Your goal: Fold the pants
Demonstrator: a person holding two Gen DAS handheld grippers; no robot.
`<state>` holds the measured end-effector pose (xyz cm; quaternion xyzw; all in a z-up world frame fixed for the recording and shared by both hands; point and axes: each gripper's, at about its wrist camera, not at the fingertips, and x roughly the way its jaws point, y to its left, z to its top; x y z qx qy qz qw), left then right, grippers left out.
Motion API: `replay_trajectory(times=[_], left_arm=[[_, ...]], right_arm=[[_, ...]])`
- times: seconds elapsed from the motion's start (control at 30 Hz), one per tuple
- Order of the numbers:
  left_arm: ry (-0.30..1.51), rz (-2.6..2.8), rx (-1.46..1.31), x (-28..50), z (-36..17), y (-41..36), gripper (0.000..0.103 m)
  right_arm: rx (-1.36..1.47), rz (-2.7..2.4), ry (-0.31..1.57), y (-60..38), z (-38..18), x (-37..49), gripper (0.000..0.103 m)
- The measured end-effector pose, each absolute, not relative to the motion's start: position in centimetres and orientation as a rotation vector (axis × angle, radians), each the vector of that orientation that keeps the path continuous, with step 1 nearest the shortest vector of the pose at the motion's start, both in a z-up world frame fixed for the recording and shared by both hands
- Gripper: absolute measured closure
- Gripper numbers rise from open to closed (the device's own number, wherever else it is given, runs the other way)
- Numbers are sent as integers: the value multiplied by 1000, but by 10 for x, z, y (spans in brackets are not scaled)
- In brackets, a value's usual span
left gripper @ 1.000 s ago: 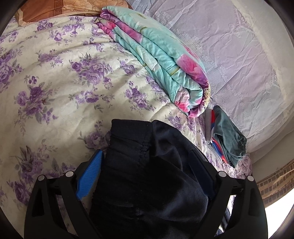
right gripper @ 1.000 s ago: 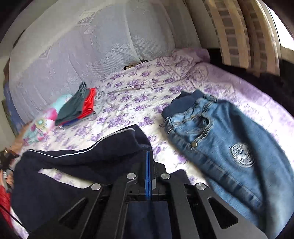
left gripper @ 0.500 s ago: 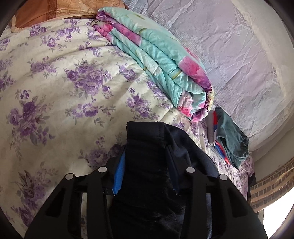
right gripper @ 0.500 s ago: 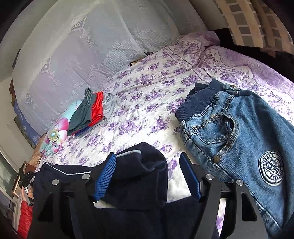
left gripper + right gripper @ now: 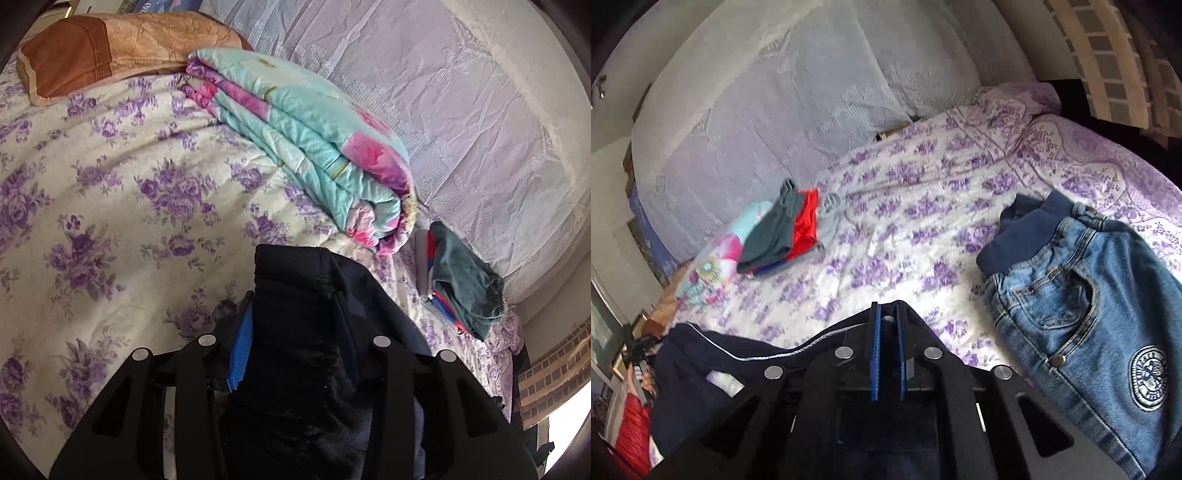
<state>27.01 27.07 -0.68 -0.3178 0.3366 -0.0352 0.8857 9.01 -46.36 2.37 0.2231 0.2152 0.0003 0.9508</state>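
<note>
1. Left hand-held gripper (image 5: 291, 332): jaws were clamped on a thick fold of the dark navy pants (image 5: 295, 369); the blue pads (image 5: 240, 347) were pressed against the cloth on both sides, and the hem edge stuck out past the fingertips toward 12 o'clock.
2. Right hand-held gripper (image 5: 888, 350): jaws were closing, with the blue pads nearly together and only a thin gap left. The pants' edge with its light piping (image 5: 768, 356) ran up to the fingertips; whether cloth was actually pinched could not be told.
3. In the right wrist view, the navy pants were seen stretched from the gripper toward 9 o'clock, draped low over the bed (image 5: 905, 221).
4. The bed was covered with a white sheet printed with purple flowers.
5. Blue jeans (image 5: 1089, 314) with a ribbed navy waistband and a round patch were laid flat at 3 o'clock in the right view, apart from the navy pants.
6. A folded teal-and-pink quilt (image 5: 306, 147) was seen at 12 to 1 o'clock in the left view, with a brown pillow (image 5: 110, 48) touching its far end at 11 o'clock.
7. A small stack of folded garments (image 5: 461, 280) (green, red, grey) was sat just beside the quilt's near end, at 3 o'clock, against the lace curtain (image 5: 461, 110).
</note>
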Motion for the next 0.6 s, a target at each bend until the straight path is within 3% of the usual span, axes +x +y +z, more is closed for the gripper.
replay_trajectory(times=[0.3,0.5,0.53,0.57,0.6], left_arm=[[504,-216,-616,183,90,268,64],[483,-254,-601,184,112,268,64],[497,-240,-608,195,109,268,71],[503,-183,-600,209,105,268,103],[509,-160,-589,219,103,270,103]], right_arm=[[304,-16,132,-440,129,-13,95],[347,-123,255,-479,102,38,95],[366,-128,297,-487,93,58,95],[376,-143,331,-494,82,80,95],[385,-155,360,-501,72,103,95]])
